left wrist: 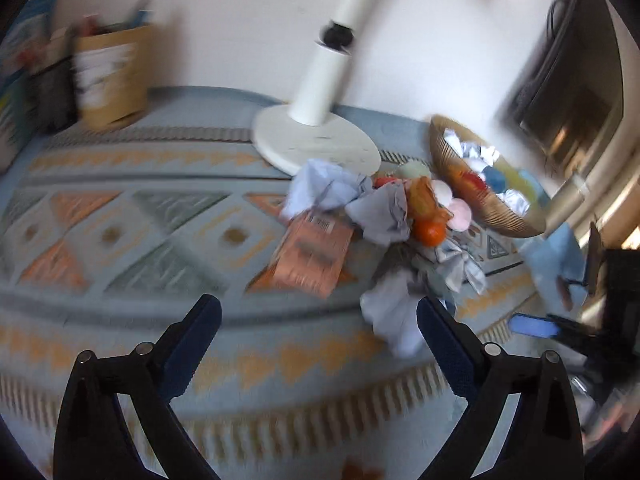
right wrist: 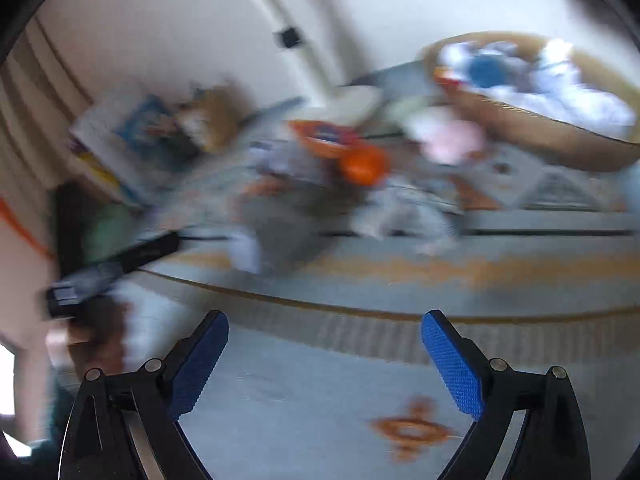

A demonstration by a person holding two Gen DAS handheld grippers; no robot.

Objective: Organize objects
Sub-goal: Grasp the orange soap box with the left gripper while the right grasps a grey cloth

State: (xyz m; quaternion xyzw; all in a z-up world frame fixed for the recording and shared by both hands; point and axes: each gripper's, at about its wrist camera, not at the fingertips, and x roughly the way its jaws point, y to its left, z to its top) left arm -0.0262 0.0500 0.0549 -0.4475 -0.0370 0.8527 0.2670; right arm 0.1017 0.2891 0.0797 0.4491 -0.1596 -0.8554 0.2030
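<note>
The tabletop (left wrist: 120,208), under a patterned blue and orange cloth, carries a loose heap of clutter just in front of a white lamp base (left wrist: 316,144). To the right of the heap a wide golden bowl (left wrist: 480,204) sits tilted toward the camera. It already holds crumpled white papers, a blue ball-like thing and something red; the rest is too blurred to name.

The heap lies ahead of the left hand-held gripper (left wrist: 320,320) and off to its right. A crumpled pale paper (left wrist: 394,316) is the nearest piece, just beside the inner face of the right finger and not between the two. Beyond it lie more crumpled grey-blue paper (left wrist: 380,212), an orange printed packet (left wrist: 312,252) whose long axis runs away from the gripper and leans slightly to the right, and a small orange fruit (left wrist: 430,232) close to the bowl's near rim. This gripper's jaws stand wide apart and hold nothing.

The right hand-held gripper (right wrist: 324,332) hangs off the tabletop's near edge, also spread wide and empty. In its badly smeared view the fruit (right wrist: 364,166) and the heap lie well ahead, with the bowl (right wrist: 520,120) up to the right.

The left gripper looks the nearer to the heap, so I judge the crumpled paper at its right finger the likeliest first pick; the gripper would need to shift right to straddle it.
</note>
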